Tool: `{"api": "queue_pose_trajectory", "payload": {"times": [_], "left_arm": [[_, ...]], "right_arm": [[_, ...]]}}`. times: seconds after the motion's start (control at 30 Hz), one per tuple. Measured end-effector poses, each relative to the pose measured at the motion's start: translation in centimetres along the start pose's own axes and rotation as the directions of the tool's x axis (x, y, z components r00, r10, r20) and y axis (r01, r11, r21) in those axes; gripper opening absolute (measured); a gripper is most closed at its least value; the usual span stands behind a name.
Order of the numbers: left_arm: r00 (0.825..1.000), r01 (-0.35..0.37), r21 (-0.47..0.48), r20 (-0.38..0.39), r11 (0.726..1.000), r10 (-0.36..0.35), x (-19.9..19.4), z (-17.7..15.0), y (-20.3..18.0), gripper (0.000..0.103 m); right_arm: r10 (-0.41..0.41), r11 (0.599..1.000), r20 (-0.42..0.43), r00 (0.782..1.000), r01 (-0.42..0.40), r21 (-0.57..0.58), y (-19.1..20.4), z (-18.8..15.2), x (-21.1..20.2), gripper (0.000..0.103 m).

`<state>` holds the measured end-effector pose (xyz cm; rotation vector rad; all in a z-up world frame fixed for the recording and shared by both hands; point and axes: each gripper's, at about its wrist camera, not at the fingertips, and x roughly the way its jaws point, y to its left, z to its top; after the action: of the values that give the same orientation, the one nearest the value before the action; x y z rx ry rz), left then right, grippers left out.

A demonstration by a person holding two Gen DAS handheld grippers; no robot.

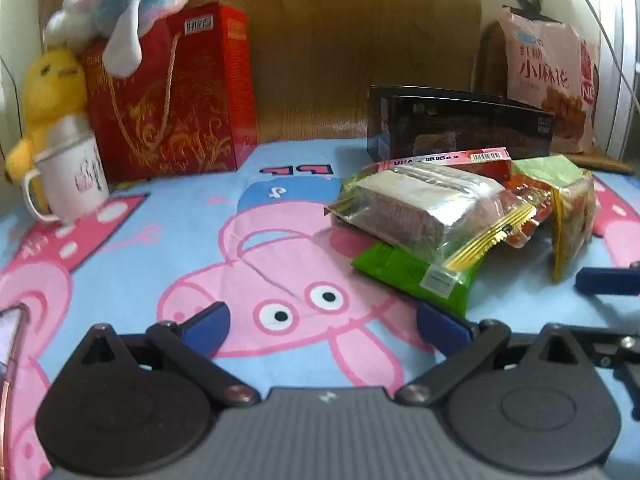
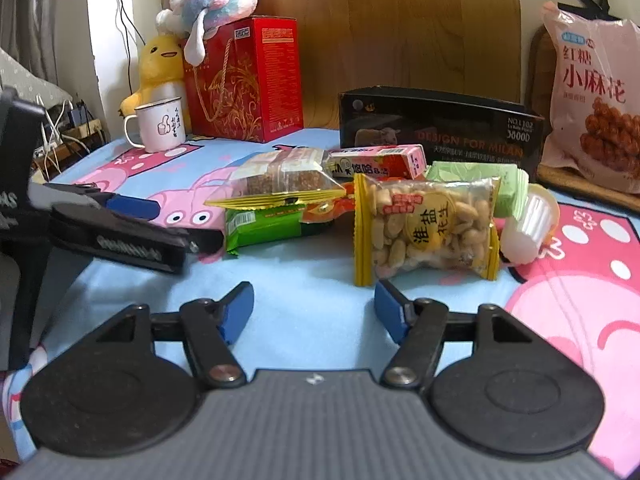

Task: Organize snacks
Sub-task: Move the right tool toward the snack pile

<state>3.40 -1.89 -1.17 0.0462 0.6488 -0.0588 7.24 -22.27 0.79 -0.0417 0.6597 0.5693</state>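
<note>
light: soft, dim indoor | focus: slightly blurred | edges: fisheye-bowed

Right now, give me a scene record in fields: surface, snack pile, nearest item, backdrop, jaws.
surface: blue cartoon-pig cloth
snack pile: clear wafer pack lying on green foil packet; pink candy box behind
nearest item: yellow-edged peanut bag, just ahead of right gripper
backdrop: red gift box, black carton, white enamel mug
jaws: left gripper open, empty; right open, empty

Snack pile [image 2: 360, 204] lay mid-cloth [image 2: 304, 280]; peanuts [image 2: 428, 228] at its front right. Box [image 2: 436, 128] stood behind pile. Mug [image 2: 158, 128] and gift bag [image 2: 248, 80] sat far left; bag [image 2: 596, 92] far right.
</note>
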Motion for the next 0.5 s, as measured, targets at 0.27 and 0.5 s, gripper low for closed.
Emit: {"api": "queue_pose_trajectory", "payload": {"times": [0.27, 0.5], "left_arm": [[1.0, 0.014, -0.024, -0.014, 1.0, -0.015, 0.06, -0.21, -0.18, 0.103], [1.0, 0.017, -0.027, -0.007, 0.999, -0.017, -0.15, -0.16, 0.17, 0.103]], "right_arm": [[0.028, 0.999, 0.001, 1.0, -0.028, 0.031, -0.43, 0.07, 0.02, 0.077], [0.035, 0.999, 0.001, 0.999, -0.035, 0.038, -0.52, 0.07, -0.01, 0.079]]}}
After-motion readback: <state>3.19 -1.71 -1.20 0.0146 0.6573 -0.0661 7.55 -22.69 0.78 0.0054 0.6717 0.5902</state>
